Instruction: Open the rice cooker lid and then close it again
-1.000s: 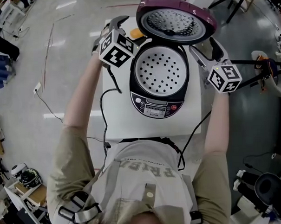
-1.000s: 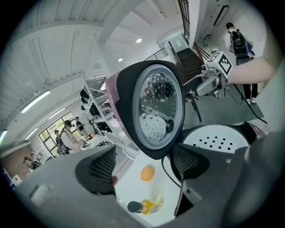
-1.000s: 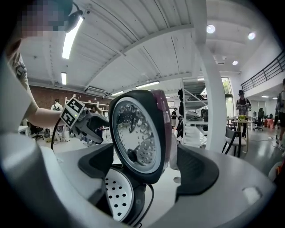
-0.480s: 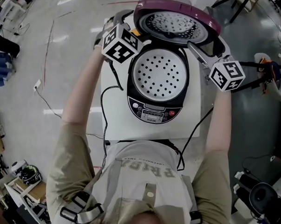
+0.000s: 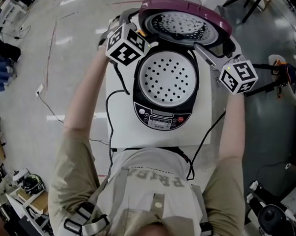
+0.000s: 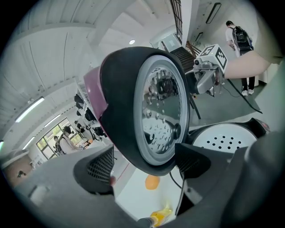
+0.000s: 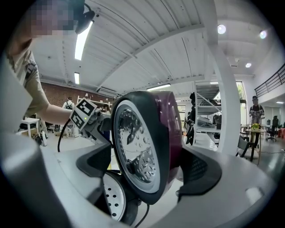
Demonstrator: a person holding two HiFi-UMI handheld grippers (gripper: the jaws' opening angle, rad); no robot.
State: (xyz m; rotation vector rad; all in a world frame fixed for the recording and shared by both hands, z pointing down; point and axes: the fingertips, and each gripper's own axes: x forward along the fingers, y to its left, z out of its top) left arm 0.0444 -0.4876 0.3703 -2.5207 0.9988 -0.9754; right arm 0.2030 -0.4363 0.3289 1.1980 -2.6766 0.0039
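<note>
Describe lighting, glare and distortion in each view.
Head view: sharp, evenly lit, the lid gleams softly inside. Left gripper view: fisheye bulge, dark corners, the lid's metal face mirrors the room. Right gripper view: same bulge, ceiling lamps glare.

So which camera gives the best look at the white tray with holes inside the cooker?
The head view: it looks straight down on the whole tray. The left gripper view catches only part beyond the lid; the right gripper view a sliver under it.
</note>
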